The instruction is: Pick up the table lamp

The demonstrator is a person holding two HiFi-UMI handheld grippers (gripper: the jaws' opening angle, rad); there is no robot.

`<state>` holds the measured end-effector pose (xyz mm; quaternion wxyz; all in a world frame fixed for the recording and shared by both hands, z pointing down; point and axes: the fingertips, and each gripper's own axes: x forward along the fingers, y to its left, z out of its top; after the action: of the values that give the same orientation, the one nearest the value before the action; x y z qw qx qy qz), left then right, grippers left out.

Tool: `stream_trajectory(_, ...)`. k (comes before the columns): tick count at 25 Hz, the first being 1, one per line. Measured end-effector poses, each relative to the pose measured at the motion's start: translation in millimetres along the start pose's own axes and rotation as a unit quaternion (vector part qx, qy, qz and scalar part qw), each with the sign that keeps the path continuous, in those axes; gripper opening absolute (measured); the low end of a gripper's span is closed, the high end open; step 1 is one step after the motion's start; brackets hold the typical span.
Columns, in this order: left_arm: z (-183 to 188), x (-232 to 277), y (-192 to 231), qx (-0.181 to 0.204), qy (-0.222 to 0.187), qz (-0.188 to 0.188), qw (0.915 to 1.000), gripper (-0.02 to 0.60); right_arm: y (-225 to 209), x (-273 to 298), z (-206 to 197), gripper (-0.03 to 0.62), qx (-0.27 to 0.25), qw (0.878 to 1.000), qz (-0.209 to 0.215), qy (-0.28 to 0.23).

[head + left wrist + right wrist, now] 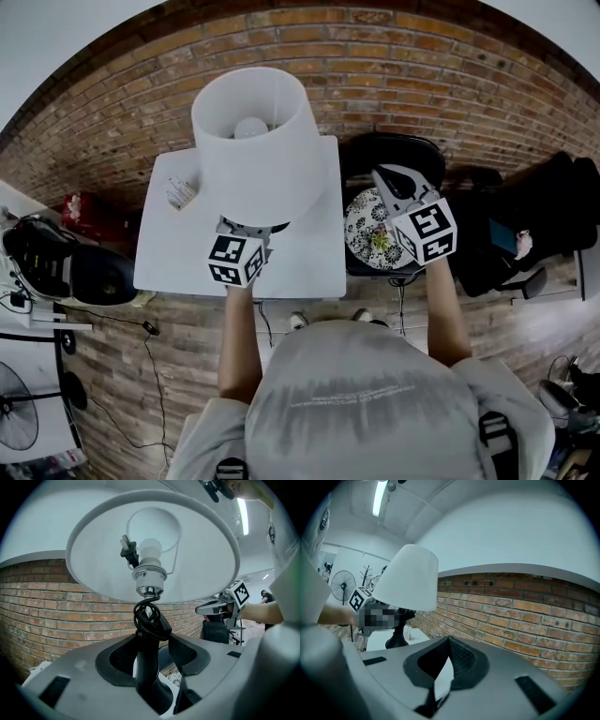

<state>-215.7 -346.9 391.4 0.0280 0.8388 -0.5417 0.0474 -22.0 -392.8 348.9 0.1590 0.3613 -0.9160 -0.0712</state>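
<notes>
The table lamp (258,141) has a wide white shade, a bulb (151,550) and a thin black stem (147,667) with a black cord coiled round it (150,618). It stands over the white table (300,258). My left gripper (248,228) is under the shade, with its jaws shut on the stem (152,653). From the right gripper view, the shade (410,578) and the black base (396,641) show at the left; I cannot tell whether the base rests on the table. My right gripper (389,178) hangs shut and empty (446,660) over a chair, apart from the lamp.
A black chair with a floral cushion (367,230) stands right of the table. A small white item (180,192) lies at the table's far left. A black bag (56,258) and a fan (14,422) are at the left. A brick wall (511,606) runs behind.
</notes>
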Motion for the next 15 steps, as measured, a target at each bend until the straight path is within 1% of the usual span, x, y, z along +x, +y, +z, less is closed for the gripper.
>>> stream_trajectory(6,2.3,3.0,0.2,0.010,-0.002,-0.006,0.9999,0.212,-4.0,2.4,-5.5,0.000,0.005,1.000,-0.008,0.004)
stream_trajectory(15,4.1,5.7,7.5,0.009,-0.004,-0.005,0.9999,0.212,-8.1,9.2,-6.4,0.000,0.004,1.000,-0.010,0.006)
